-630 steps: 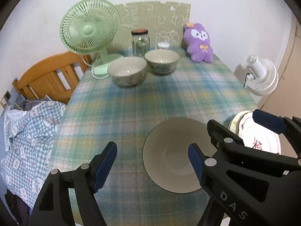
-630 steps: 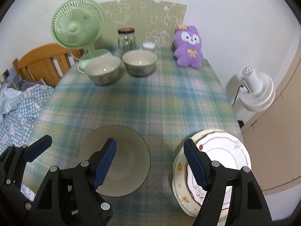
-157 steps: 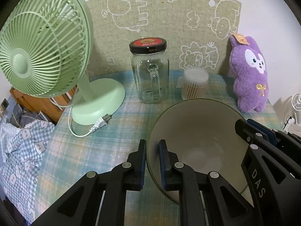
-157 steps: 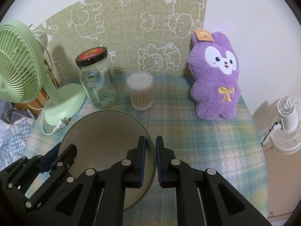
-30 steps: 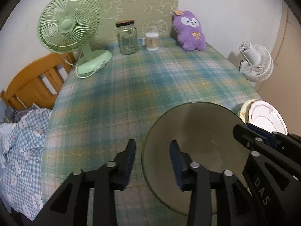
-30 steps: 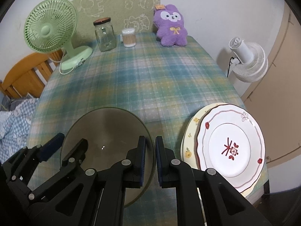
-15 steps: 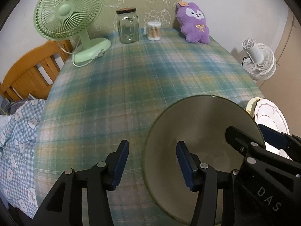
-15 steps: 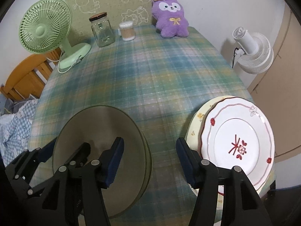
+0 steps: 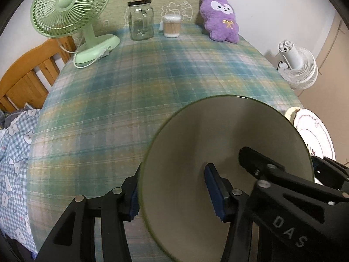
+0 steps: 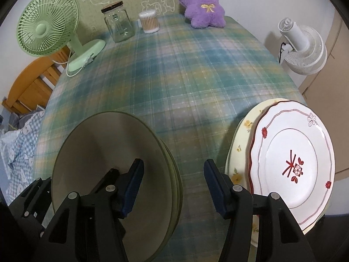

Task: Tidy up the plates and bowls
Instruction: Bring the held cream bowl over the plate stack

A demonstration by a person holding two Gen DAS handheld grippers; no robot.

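Note:
A stack of beige bowls with green rims point(image 9: 226, 152) stands on the plaid table near its front edge; it also shows in the right wrist view point(image 10: 104, 152). My left gripper point(image 9: 172, 193) is open, its fingers straddling the stack's left rim without touching it. My right gripper point(image 10: 173, 186) is open, its fingers straddling the right rim. A white plate with red trim point(image 10: 292, 161) lies on a cream floral plate point(image 10: 240, 148) at the front right; these plates also show in the left wrist view point(image 9: 314, 131).
At the back stand a green fan point(image 9: 72, 6), a glass jar point(image 9: 140, 19), a cotton swab tub point(image 9: 172, 25) and a purple plush point(image 9: 220, 19). A white floor fan point(image 10: 303, 43) is off the right edge. A wooden chair point(image 9: 24, 76) is at left.
Both grippers have let go of the bowl stack: the left jaws widened further, the right jaws went from shut to open. The stack now rests near the front edge.

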